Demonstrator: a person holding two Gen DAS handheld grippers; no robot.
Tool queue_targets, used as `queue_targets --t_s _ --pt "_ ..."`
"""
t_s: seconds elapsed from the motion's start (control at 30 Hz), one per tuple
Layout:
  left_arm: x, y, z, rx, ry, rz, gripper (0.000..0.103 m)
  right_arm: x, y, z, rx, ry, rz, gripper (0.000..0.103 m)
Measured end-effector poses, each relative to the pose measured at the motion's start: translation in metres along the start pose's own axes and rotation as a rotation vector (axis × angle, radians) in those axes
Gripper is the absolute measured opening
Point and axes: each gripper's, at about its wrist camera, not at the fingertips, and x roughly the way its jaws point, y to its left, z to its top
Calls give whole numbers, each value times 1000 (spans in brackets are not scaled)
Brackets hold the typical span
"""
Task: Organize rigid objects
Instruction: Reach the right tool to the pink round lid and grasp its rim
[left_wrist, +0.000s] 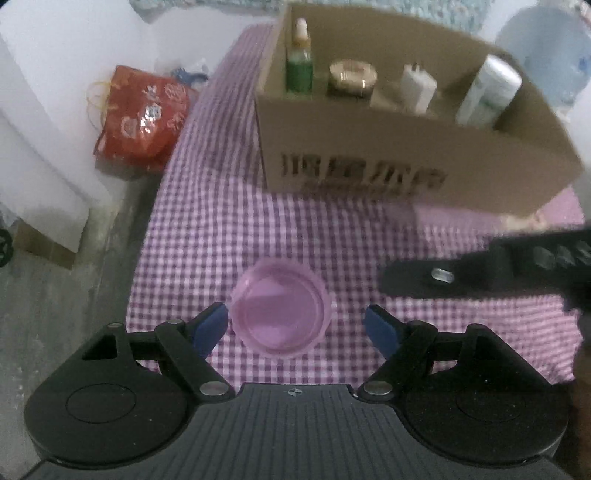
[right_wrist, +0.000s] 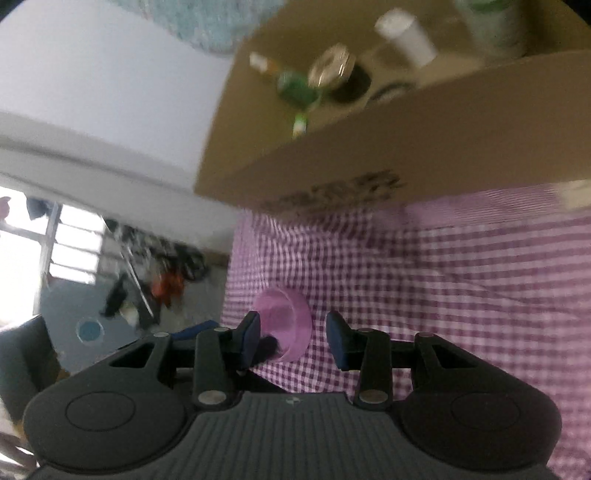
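Observation:
A pink translucent round lid or dish lies on the purple checked cloth. My left gripper is open, its blue pads either side of the dish, the left pad close to its rim. My right gripper is open with the same dish between its pads; it shows in the left wrist view as a black finger coming from the right. Behind stands a cardboard box holding a green dropper bottle, a gold-lidded jar, a white charger and a white tube.
The cloth's left edge drops to a grey floor. A red patterned bag sits on the floor by a white wall. A pale blue container stands behind the box at right. The right wrist view shows a window and floor clutter.

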Motion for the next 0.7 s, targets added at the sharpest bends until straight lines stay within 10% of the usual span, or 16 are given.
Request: queue_targets --t_s 0.7 --pt "33 14 -12 -32 83 -61 81 63 17 9 -95 149 -102 27"
